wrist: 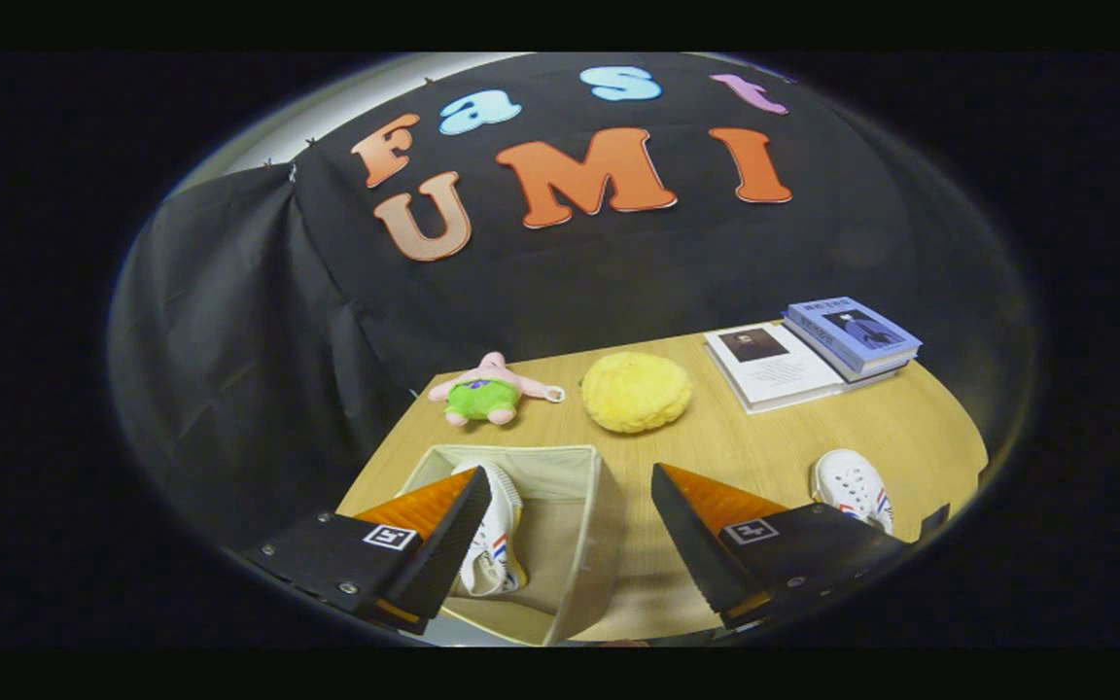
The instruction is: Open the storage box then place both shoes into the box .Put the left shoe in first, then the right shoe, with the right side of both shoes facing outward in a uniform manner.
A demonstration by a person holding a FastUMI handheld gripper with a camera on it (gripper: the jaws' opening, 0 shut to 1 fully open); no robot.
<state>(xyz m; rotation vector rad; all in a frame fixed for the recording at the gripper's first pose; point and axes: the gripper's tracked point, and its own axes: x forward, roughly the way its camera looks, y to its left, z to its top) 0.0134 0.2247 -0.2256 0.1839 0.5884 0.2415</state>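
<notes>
A beige fabric storage box [584, 486] stands open on the wooden table, below and between my fingers. One white shoe with red and blue stripes [494, 544] lies inside it on its side, partly hidden behind my left finger [453, 540]. The other white shoe [852, 486] rests on the table to the right of the box, just beyond my right finger [691, 530]. My gripper [570, 525] is open, held above the box, with nothing between its fingers.
At the back of the table [784, 437] lie a pink and green plush star [487, 391], a yellow fluffy round cushion [636, 391] and two books [813, 355] at the right. Black cloth walls close off the far side and left.
</notes>
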